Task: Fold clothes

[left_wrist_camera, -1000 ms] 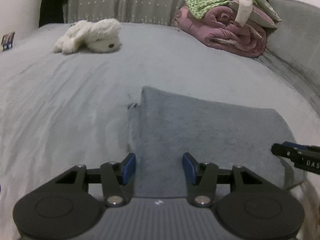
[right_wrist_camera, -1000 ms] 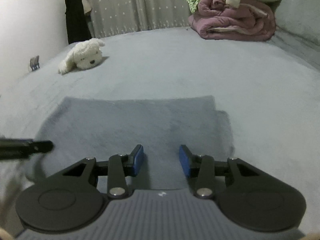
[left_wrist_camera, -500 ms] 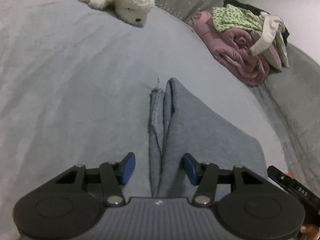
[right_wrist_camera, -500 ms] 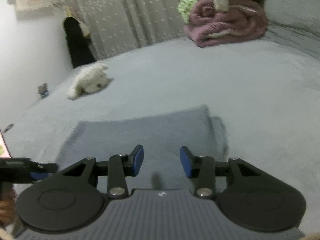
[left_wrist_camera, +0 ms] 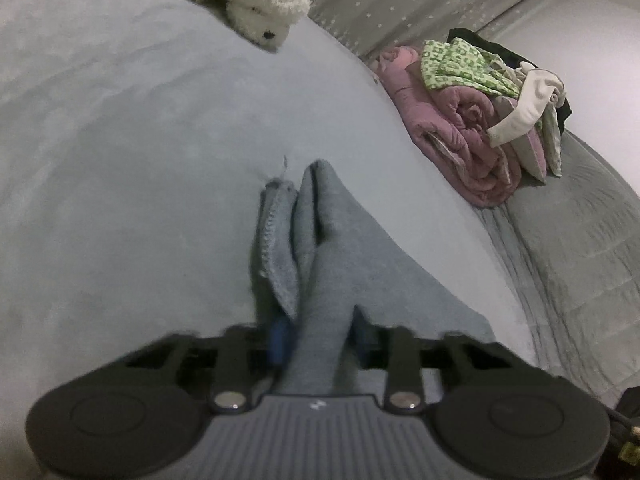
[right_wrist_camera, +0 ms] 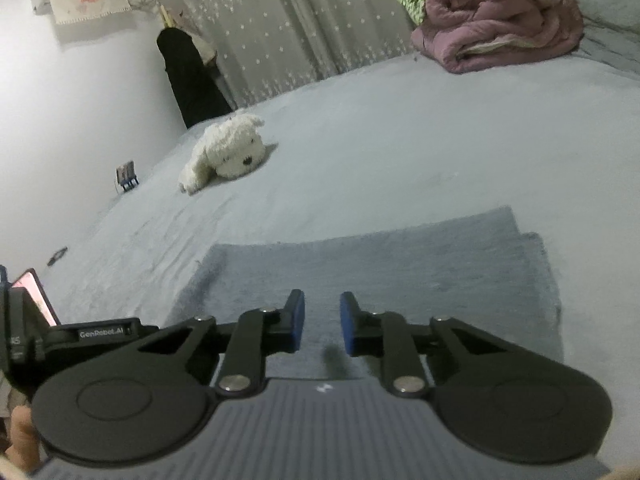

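Note:
A grey-blue folded garment (left_wrist_camera: 344, 264) lies on the pale bed sheet (left_wrist_camera: 120, 160). My left gripper (left_wrist_camera: 318, 340) is shut on the garment's near left edge, and the cloth bunches up between the fingers in a ridge. In the right wrist view the garment (right_wrist_camera: 400, 272) lies flat as a folded rectangle. My right gripper (right_wrist_camera: 322, 326) is open and empty just above its near edge. The left gripper's body (right_wrist_camera: 92, 336) shows at the left of that view.
A white plush dog (left_wrist_camera: 248, 4) (right_wrist_camera: 228, 152) lies far back on the bed. A pile of pink quilt and clothes (left_wrist_camera: 480, 108) (right_wrist_camera: 500, 16) sits at the back right. A curtain (right_wrist_camera: 280, 20) hangs behind. A phone (right_wrist_camera: 34, 292) lies at the left.
My left gripper has closed on the garment's left edge and the cloth has gathered up into a ridge. My right gripper has risen a little and narrowed but stays open.

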Available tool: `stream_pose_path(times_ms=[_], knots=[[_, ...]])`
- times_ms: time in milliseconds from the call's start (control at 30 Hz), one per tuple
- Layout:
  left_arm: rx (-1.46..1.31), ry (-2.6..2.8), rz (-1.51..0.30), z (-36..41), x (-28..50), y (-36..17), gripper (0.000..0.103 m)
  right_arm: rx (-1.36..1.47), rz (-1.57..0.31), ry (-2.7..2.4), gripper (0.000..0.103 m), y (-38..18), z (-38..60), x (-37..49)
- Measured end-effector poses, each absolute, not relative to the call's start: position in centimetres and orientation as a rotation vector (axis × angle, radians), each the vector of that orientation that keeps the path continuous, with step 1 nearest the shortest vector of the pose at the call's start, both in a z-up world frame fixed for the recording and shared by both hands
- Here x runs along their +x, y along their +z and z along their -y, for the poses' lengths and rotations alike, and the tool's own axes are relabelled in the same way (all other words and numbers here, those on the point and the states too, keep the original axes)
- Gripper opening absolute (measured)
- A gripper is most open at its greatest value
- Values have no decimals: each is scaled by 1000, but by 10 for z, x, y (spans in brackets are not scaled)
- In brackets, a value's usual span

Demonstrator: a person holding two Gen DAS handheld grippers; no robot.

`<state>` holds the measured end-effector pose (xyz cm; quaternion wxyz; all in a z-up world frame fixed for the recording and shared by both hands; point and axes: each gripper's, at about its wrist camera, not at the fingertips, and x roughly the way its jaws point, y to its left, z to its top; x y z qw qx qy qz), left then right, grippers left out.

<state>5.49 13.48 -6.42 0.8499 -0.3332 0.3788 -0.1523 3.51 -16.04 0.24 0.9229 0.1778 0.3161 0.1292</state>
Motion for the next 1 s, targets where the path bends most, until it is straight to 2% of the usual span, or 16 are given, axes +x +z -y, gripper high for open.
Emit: stream_pose_path(times_ms=[300,467,667,733,933,1000], knots=[[-698,-351,-720,-120,49,-27,23,404,-748,300,10,-22,151,58],[-635,-392,-702,-95,48,-1,23,516,-761,323,24,-9,169,51],[-554,-442,-704,-55,51,21,23,688,-736,335,30,5,205,38],[-536,-461,-711,-41,52,23,23,770,-732,327,38,4,220,34],[-495,-528,-756,3,55,16,24,1038,-728,296,43,-8,266,20],[-491,-566,-782,17,57,11,28,1127,-725,285,44,-12,281,15]])
